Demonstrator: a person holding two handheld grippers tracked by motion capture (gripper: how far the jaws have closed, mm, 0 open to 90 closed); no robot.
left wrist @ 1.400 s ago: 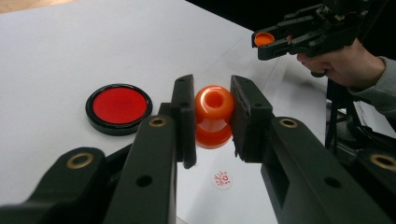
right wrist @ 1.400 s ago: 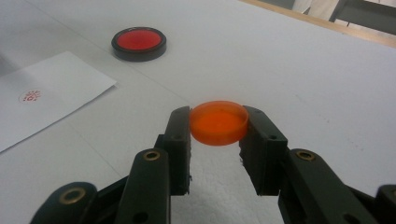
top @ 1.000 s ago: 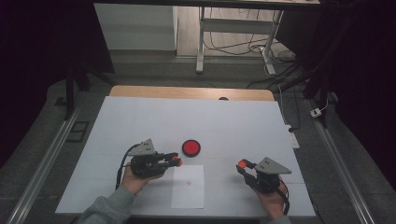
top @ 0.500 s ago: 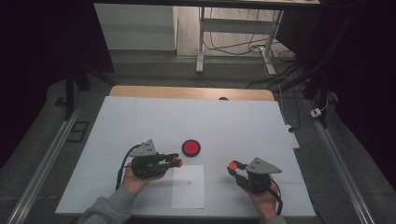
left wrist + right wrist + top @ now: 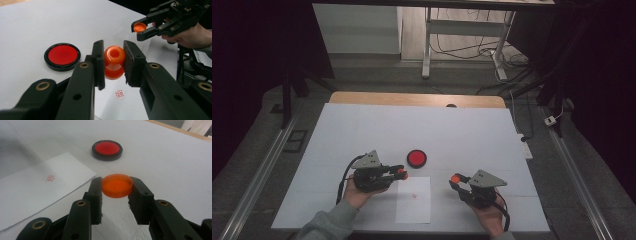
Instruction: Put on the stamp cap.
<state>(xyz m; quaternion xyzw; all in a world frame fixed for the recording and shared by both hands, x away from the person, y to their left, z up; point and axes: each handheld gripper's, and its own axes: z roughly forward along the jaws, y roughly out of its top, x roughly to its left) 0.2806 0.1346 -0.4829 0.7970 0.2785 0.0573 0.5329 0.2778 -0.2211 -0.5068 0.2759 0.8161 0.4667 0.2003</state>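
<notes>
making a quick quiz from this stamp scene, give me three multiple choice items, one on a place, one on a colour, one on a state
1. Where does the red ink pad lie?
A. on the sheet of paper
B. on the white table cover beyond the paper
C. between the left gripper's jaws

2. What colour is the cap in the right gripper?
A. orange
B. blue
C. green

3. What state is the left gripper in?
A. wide open and empty
B. shut on the orange stamp
C. lying loose on the table

Key:
1 B, the pad sits off the sheet of paper, past its far edge.
2 A, the right gripper view shows an orange disc.
3 B, both jaws press the orange stamp.
</notes>
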